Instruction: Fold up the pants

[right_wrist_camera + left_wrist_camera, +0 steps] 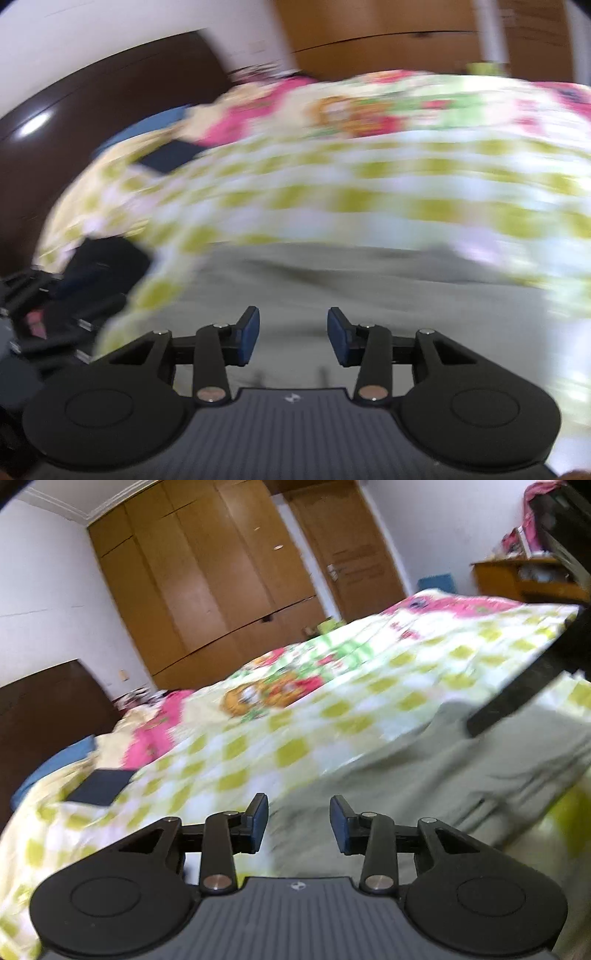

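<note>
Grey-green pants (pixel 424 775) lie spread on the bed's checked sheet (pixel 258 746). My left gripper (pixel 299 823) is open and empty, just above the near edge of the pants. A dark shape, probably the right gripper (pixel 517 698), hangs over the pants at the right of the left wrist view. In the right wrist view the pants (pixel 369 295) fill the lower middle. My right gripper (pixel 293 336) is open and empty above them. Both views are blurred by motion.
A dark flat object (pixel 101 786) lies on the sheet at the left. A dark headboard (pixel 44 709) stands at the bed's left end. Wooden wardrobes (pixel 207 583) and a door line the far wall. A wooden desk (pixel 524 576) stands far right.
</note>
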`<state>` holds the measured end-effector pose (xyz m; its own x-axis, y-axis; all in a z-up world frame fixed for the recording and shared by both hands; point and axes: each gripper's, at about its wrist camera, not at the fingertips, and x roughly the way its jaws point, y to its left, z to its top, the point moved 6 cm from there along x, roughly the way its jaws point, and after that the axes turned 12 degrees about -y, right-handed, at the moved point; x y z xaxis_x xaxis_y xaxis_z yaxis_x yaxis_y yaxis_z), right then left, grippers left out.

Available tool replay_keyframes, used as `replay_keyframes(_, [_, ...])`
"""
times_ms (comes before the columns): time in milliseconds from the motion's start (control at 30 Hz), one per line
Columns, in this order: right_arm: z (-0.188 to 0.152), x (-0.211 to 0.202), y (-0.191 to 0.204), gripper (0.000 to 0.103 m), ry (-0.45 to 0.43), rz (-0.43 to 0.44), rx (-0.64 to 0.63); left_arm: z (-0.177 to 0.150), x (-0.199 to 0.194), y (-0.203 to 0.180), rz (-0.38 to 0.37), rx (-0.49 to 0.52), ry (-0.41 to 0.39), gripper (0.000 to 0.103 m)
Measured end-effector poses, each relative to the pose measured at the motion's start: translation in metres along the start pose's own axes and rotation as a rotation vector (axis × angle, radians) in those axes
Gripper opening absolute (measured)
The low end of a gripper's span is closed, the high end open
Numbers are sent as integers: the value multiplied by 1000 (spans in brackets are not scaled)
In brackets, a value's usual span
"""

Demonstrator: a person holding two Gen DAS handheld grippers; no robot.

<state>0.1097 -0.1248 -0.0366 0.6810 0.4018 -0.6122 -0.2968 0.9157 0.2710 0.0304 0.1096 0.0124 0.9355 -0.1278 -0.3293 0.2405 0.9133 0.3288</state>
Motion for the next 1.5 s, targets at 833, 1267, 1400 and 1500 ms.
replay_keyframes(833, [-61, -13, -161, 47, 126, 135, 707, -26, 53, -82, -118, 194, 243, 53])
replay_keyframes(1267, [-65, -24, -181, 43, 134, 179, 764, -16, 65, -95, -154, 230, 225, 53])
replay_keyframes(1400, [-67, -35, -193, 38, 158, 168, 778, -15, 61, -99, -175, 227, 212, 53])
replay_keyframes(1500, [-69, -34, -190, 42, 177, 173, 787, -17, 62, -104, -184, 213, 210, 53])
